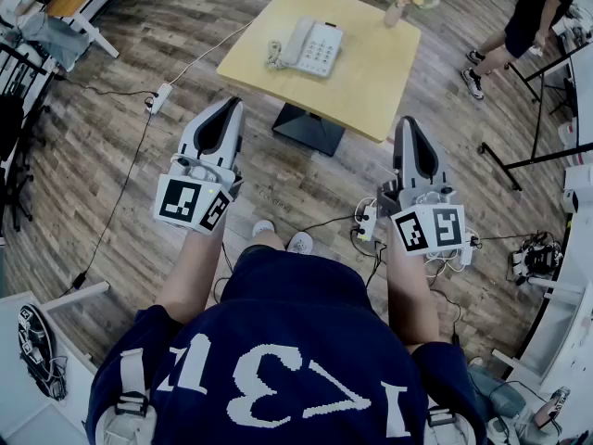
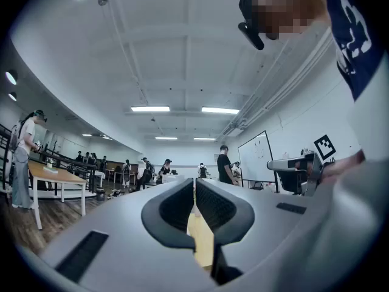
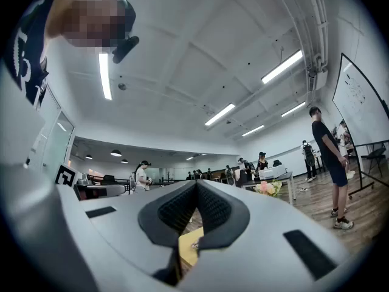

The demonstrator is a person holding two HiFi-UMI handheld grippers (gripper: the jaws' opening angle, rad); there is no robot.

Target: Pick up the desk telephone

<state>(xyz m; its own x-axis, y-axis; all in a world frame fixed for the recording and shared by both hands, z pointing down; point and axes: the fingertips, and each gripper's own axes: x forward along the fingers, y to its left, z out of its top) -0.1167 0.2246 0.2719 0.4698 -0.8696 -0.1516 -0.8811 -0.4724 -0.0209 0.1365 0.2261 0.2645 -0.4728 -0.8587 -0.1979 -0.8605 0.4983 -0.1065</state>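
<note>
Head view: desk telephone [image 1: 313, 46] sits on the far desk [image 1: 371, 91], well apart from left claw [image 1: 225, 109] and right claw [image 1: 408, 126], both pressed together and empty. Recommended: advance level and spread the jaws before contact.

- My head camera looks steeply down from above; my left gripper [image 1: 227, 108] and right gripper [image 1: 409, 126] sit near it, with the yellow table [image 1: 371, 72] beyond their jaws.
- Each gripper camera sits close behind its jaws, facing along them, tilted slightly upward.
- All views share the table, showing below the jaws' tips.
</note>
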